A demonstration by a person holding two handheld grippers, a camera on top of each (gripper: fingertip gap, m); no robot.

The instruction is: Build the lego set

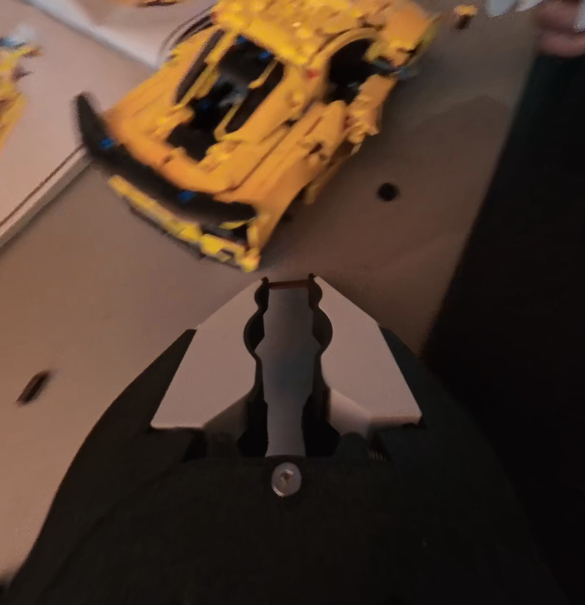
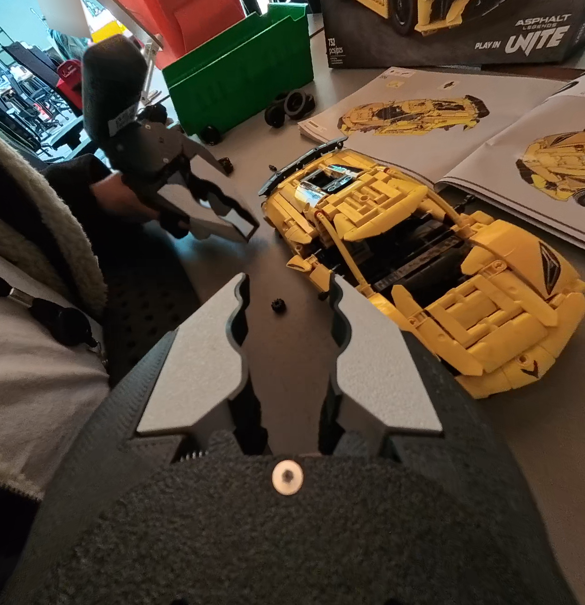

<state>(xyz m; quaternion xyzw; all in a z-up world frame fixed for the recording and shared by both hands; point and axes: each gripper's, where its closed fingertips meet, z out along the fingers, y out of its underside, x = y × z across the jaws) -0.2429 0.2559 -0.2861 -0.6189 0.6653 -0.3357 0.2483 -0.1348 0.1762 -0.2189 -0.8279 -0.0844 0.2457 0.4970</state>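
A yellow lego car (image 2: 415, 262) with a black rear wing lies on the grey table, without wheels. In the left wrist view the car (image 1: 251, 131) is blurred, just ahead of my left gripper (image 1: 288, 284). That gripper is shut on a thin brown rod (image 1: 288, 283) held crosswise between its tips. My right gripper (image 2: 287, 288) is open and empty, left of the car's side. A small black gear (image 2: 278, 307) lies on the table between its fingers. The left gripper also shows in the right wrist view (image 2: 248, 229), near the car's rear.
An open instruction booklet (image 2: 481, 137) lies beyond the car, with the set's box (image 2: 448, 39) behind it. A green bin (image 2: 238, 72) and black tyres (image 2: 291, 104) stand at the back. A small dark piece (image 1: 33, 386) lies on the table. The table edge (image 1: 464, 262) is to the right. One gripper's finger ends stand about 15 centimeters off the other's.
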